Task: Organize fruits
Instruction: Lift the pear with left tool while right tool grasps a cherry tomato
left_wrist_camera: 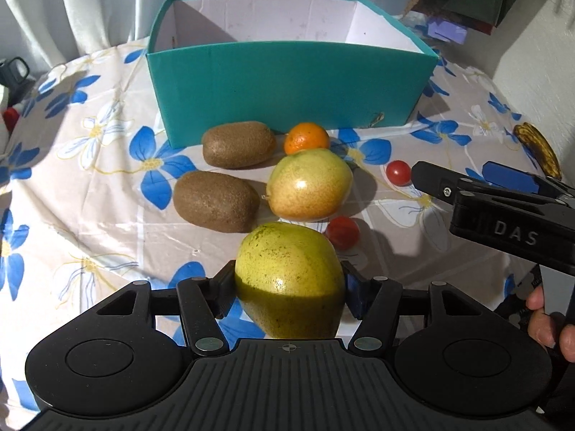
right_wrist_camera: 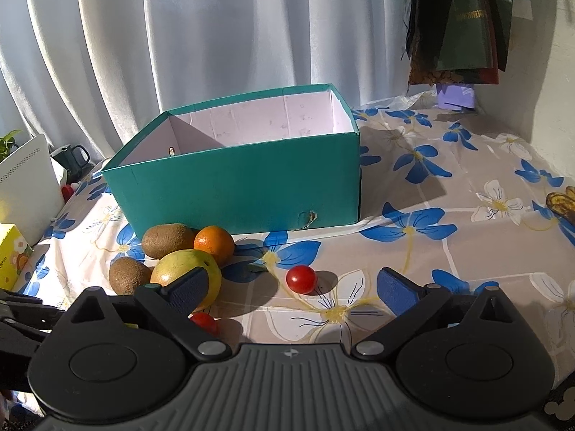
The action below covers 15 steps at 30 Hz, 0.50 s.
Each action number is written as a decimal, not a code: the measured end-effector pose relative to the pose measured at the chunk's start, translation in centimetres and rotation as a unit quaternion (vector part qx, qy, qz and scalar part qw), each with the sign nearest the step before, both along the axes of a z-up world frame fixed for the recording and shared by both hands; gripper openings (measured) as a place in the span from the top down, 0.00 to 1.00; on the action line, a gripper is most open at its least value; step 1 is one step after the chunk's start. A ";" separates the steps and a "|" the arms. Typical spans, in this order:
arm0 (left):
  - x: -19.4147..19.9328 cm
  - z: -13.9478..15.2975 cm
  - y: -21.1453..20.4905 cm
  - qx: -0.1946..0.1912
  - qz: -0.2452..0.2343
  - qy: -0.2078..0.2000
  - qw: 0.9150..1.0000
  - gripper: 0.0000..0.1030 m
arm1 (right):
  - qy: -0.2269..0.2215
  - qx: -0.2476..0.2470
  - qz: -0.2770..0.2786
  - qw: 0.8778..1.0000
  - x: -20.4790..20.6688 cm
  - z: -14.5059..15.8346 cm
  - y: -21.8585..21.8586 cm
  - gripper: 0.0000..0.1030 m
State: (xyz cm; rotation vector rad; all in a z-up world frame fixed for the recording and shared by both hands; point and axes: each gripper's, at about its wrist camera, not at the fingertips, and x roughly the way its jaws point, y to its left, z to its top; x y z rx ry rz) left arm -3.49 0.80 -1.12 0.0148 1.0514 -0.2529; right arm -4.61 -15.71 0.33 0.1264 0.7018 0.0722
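Gripping a green mango (left_wrist_camera: 287, 273), the left gripper (left_wrist_camera: 287, 287) is faced by the teal box (left_wrist_camera: 287, 82) straight ahead.

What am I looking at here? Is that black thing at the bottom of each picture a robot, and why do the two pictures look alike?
No robot: a person holds a two-finger clamp in each hand, each carrying a wide-angle camera looking along its fingers. The left gripper has closed on a green mango. The right gripper is open and empty, facing a cherry tomato. On the flowered tablecloth lie a second mango, two kiwis, an orange, another tomato and a spotted banana. Behind stands a teal box, whose visible inside shows no fruit.
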 end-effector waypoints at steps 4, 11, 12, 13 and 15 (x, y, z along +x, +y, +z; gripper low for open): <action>0.2 0.4 0.5 0.001 0.004 -0.004 1.000 0.38 | 0.010 -0.017 -0.006 1.000 1.6 -1.1 0.3 0.18; 0.7 0.3 1.0 0.007 0.010 -0.003 1.000 0.38 | 0.047 -0.040 -0.010 0.998 4.6 -3.8 0.6 0.41; 0.8 0.3 1.0 0.007 0.010 -0.003 1.000 0.38 | 0.051 -0.046 -0.009 0.998 4.9 -4.2 0.7 0.45; 0.9 0.2 1.0 0.007 0.010 -0.002 1.000 0.38 | 0.057 -0.049 -0.009 0.997 5.2 -4.5 0.8 0.47; 1.0 0.1 1.1 0.007 0.010 0.001 1.000 0.38 | 0.067 -0.047 -0.007 0.997 5.6 -5.0 0.9 0.51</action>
